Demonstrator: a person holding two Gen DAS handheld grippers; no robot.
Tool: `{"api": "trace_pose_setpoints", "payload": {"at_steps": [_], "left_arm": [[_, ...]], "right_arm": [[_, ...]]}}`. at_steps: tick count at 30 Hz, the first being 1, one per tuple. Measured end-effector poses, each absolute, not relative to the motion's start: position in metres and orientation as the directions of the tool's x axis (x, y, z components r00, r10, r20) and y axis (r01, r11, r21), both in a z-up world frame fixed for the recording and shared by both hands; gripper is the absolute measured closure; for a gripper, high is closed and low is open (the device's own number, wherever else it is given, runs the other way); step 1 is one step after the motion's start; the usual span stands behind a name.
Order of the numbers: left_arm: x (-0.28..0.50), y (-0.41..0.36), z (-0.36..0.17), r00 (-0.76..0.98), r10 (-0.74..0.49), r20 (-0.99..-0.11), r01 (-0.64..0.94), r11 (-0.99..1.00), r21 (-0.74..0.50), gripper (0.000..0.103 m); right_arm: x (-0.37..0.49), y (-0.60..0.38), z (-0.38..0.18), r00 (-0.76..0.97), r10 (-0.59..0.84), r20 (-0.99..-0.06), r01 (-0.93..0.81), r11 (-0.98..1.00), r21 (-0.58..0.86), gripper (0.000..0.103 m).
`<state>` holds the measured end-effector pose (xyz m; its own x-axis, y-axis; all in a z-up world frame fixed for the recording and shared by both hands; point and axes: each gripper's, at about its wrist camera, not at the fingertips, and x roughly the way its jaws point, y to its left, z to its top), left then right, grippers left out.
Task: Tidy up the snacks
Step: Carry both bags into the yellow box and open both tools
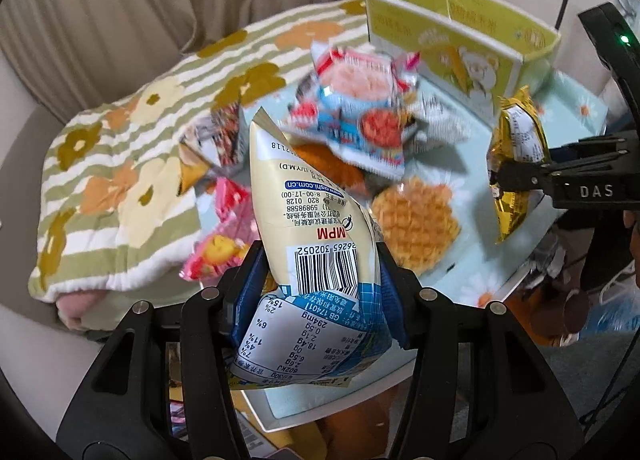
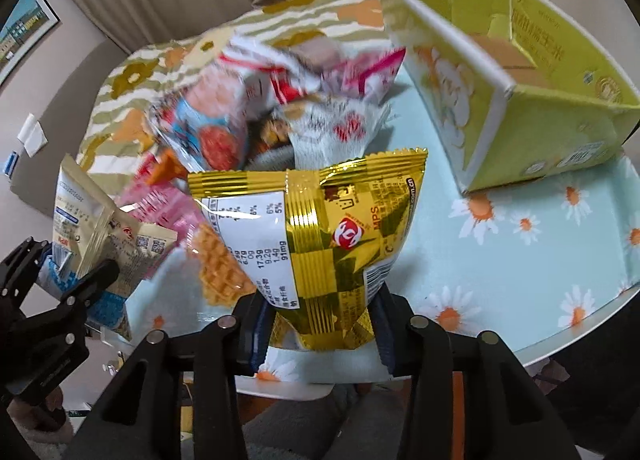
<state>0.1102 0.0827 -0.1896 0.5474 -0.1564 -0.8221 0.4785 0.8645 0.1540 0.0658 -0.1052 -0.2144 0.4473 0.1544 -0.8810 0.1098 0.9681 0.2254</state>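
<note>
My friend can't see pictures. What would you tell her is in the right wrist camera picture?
The right gripper pinches a shiny gold snack bag upright above a daisy-print table. Behind it lies a jumbled snack pile, with an open yellow-green box to the right. At far left, the left gripper holds a cream snack bag.

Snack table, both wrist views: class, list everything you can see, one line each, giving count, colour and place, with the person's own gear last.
Cream-and-blue foil snack packet: one, held in the left gripper.
Gold foil snack packet: one, held in the right gripper.
Round waffle biscuit: one, golden, on the tablecloth.
Pile of mixed snack packets: several, pink, red, blue, white, mid-table.
Yellow-green open cardboard box: one, far right of table.
Pale blue daisy tablecloth: one, covering the table.
Green-striped floral blanket: one, left of table.
Beige curtain: behind.
Left gripper: black, shut.
Right gripper: black, shut.
</note>
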Motion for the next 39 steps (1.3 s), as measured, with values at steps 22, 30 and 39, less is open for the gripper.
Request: {"api": "trace_pose_setpoints", "payload": {"at_steps": [22,30,39], "left_arm": [[0.192,-0.105,-0.049,0.731,-0.306,-0.61,0.401,0.916,0.022,0.054],[0.243,-0.209,-0.071,0.653,-0.351,-0.671,0.411,0.908,-0.075,0.054],[0.283,-0.273,-0.136,0.502,-0.333,-0.798,0.451,0.888,-0.087,0.054]], "right_arm": [[0.117,-0.269,-0.092,0.661,0.154,-0.735,-0.013,0.981,0.193,0.063],[0.143,-0.343,-0.106,0.622,0.164,-0.766,0.0,0.978,0.209,0.063],[0.159,-0.383,-0.133,0.566,0.177,-0.805,0.066,0.964,0.259,0.063]]}}
